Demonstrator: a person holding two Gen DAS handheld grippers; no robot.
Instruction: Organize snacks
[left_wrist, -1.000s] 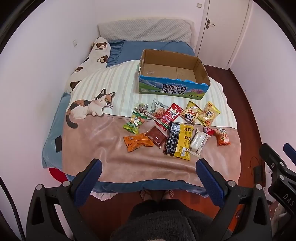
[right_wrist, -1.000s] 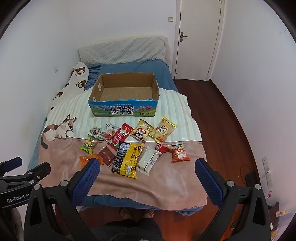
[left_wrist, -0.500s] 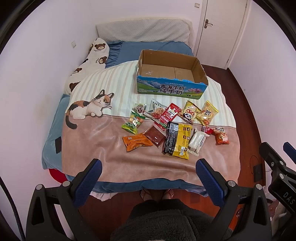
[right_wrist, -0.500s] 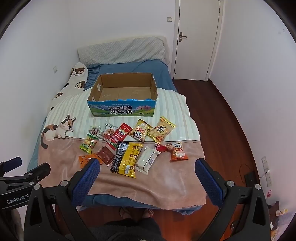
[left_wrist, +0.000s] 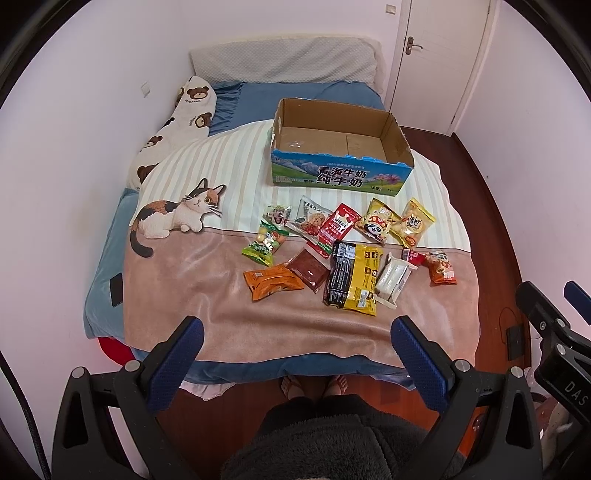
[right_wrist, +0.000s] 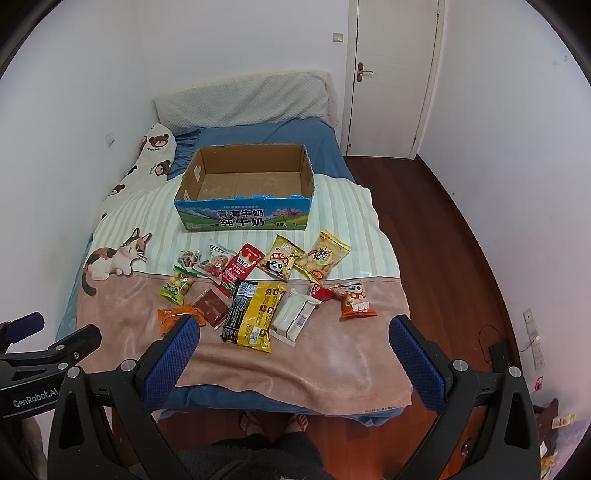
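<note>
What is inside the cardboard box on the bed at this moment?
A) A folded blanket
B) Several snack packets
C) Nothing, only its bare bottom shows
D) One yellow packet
C: the cardboard box shows only its brown bottom, while all the snack packets lie on the blanket in front of it, and both grippers, left and right, are open and hold nothing.

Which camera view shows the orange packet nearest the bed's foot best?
The left wrist view: the whole orange packet lies unobstructed beside the dark red packet. In the right wrist view, the right gripper's left finger covers the near part of the packet.
</note>
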